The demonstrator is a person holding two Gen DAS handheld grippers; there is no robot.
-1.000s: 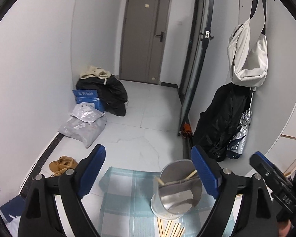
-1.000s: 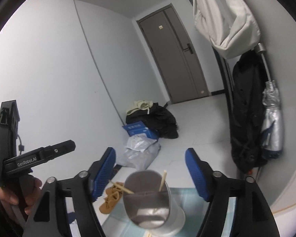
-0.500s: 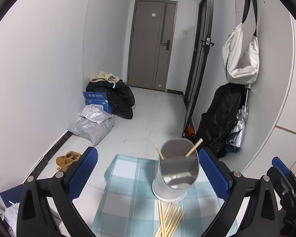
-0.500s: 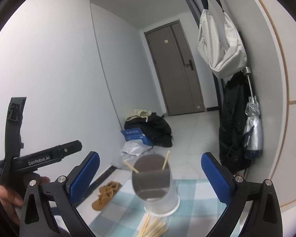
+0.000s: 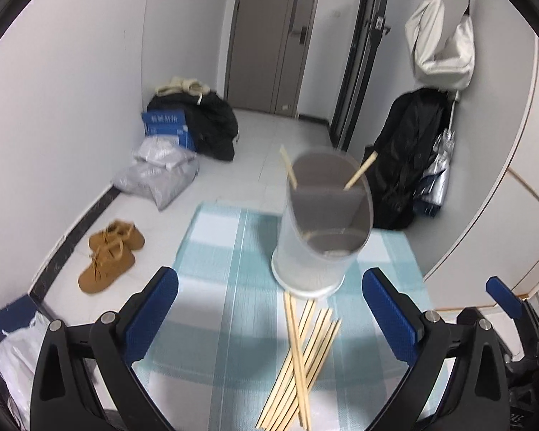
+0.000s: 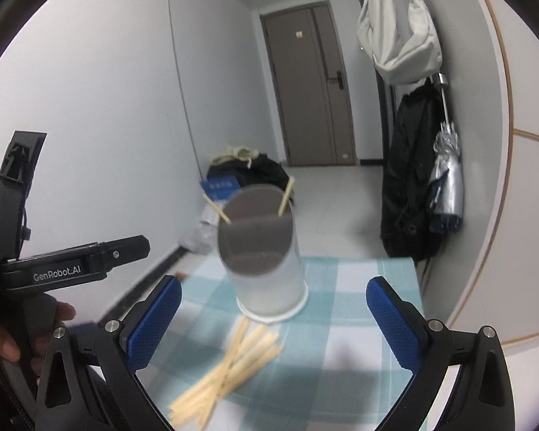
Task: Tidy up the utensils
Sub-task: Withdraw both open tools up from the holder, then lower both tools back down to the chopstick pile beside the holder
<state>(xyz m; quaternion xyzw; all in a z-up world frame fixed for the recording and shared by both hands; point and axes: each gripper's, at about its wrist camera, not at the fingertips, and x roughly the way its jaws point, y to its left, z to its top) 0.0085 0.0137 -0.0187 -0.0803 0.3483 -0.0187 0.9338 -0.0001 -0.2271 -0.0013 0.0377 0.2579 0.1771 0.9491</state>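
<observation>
Both claws wide open, holding nothing. Sticks (image 5: pixel 302 370) lie lengthwise ahead of my left claw (image 5: pixel 269 319), pointing at cup (image 5: pixel 323 230); right claw (image 6: pixel 273 323) similar.

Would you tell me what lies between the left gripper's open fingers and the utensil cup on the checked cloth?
A loose pile of wooden chopsticks lies on the cloth between the left gripper and the cup, its far ends reaching the cup's base; the left wrist view shows it.

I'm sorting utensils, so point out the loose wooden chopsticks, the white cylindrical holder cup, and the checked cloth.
loose wooden chopsticks (image 5: pixel 300 362), left wrist view, middle of the bundle.
white cylindrical holder cup (image 5: pixel 311 262), left wrist view, outer wall.
blue-and-white checked cloth (image 5: pixel 212 251), left wrist view, bare patch.
</observation>
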